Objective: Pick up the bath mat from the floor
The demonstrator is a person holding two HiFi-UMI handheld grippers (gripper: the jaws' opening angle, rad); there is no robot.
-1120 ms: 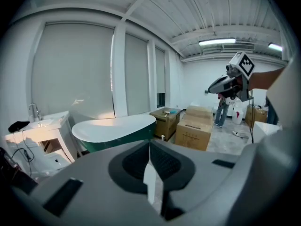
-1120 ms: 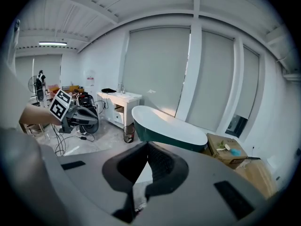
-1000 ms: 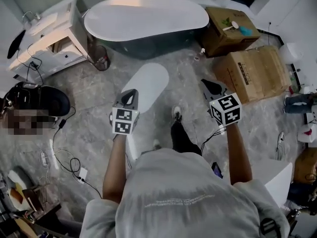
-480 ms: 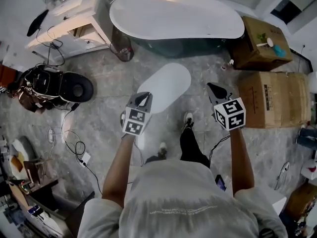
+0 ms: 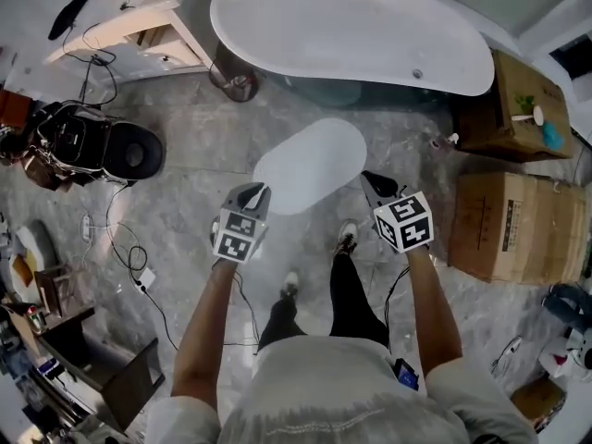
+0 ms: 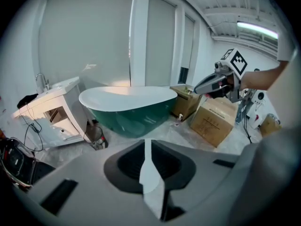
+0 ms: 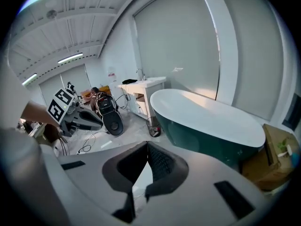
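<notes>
The bath mat [image 5: 310, 165] is a white oval lying flat on the grey marbled floor, in front of the bathtub [image 5: 351, 30]. My left gripper [image 5: 255, 194] hangs in the air over the mat's near left edge, shut and holding nothing. My right gripper [image 5: 368, 180] hangs just off the mat's near right edge, also shut and empty. In the left gripper view the jaws [image 6: 145, 141] meet at their tips, with the tub [image 6: 127, 109] ahead. In the right gripper view the jaws [image 7: 147, 143] touch as well. The person's feet stand just behind the mat.
Two cardboard boxes [image 5: 518, 225] stand at the right. A small bin [image 5: 242, 83] sits by the tub's left end, beside a white vanity [image 5: 139, 7]. A black device [image 5: 102, 148] and loose cables [image 5: 125, 248] lie at the left.
The view has moved forward toward the tub, so the mat now lies closer under both grippers. Both grippers stay shut and empty.
</notes>
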